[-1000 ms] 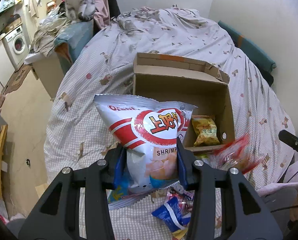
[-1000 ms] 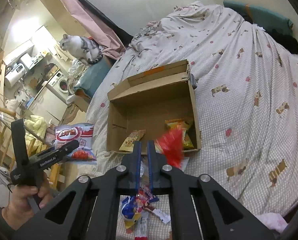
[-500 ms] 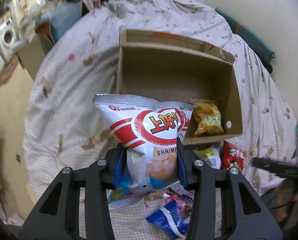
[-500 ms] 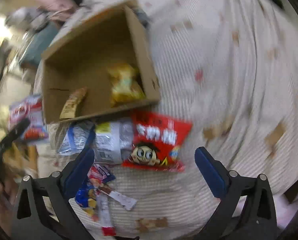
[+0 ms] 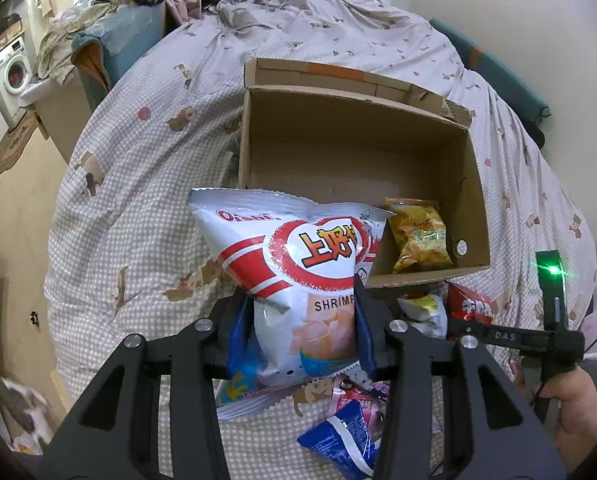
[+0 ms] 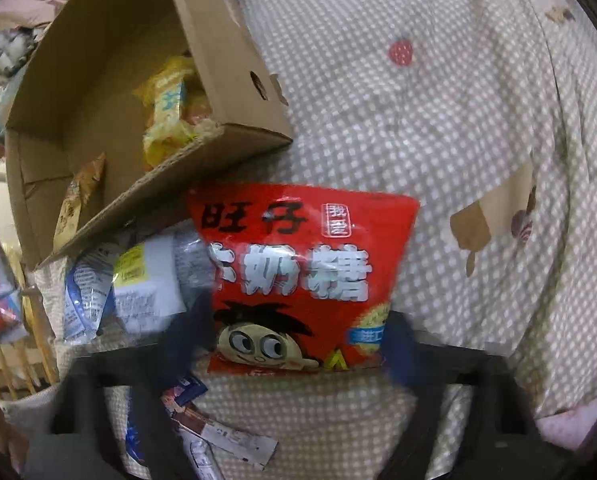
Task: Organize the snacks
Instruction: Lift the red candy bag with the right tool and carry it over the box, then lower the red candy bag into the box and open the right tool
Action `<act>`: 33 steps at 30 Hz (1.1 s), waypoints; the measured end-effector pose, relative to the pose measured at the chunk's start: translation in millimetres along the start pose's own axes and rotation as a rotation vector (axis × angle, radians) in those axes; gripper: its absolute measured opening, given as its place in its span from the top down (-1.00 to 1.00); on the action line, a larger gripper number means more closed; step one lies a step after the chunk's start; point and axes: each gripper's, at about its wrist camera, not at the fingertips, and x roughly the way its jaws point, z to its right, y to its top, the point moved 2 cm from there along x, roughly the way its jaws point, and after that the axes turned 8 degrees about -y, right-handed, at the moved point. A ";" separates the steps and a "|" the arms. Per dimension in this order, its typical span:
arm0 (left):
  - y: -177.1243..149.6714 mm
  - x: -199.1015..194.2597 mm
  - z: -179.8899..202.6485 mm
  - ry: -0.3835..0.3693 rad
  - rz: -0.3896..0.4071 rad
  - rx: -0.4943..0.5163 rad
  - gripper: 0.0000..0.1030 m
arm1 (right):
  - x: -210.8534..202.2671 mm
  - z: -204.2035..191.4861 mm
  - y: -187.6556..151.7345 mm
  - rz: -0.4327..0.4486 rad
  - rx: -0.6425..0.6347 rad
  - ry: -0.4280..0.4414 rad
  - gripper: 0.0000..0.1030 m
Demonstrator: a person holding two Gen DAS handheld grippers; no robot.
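At frame centre — cardboard box: open on the bedspread.
Shrimp chip bag: lower centre, clamped by left gripper.
Red candy bag: below box — right gripper jaws closing around it.

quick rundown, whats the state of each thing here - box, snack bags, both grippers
cardboard box: open, flaps up, on the bed
yellow snack bag: lying inside the box
shrimp chips bag: held upright, off the bed
left gripper: shut on the shrimp chips bag
red candy bag: flat on the bed, outside the box
right gripper: jaws closing around the red candy bag
blue packet: loose on the bed
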 end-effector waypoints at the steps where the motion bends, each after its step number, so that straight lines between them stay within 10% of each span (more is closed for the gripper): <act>1: 0.5 0.2 0.5 0.000 0.004 0.001 0.23 | -4.0 2.4 -1.7 0.011 0.002 0.003 -0.13; 14: 13.1 -6.2 -5.2 0.028 0.073 -0.019 0.23 | -110.9 61.5 7.1 0.419 0.189 -0.020 -0.01; 17: 20.5 -3.4 -2.4 0.037 0.073 -0.008 0.23 | -136.8 63.5 11.5 0.528 0.197 0.092 -0.01; 33: 70.4 50.0 13.8 0.063 0.144 0.063 0.23 | -105.4 -67.2 75.5 0.508 -0.168 0.285 -0.01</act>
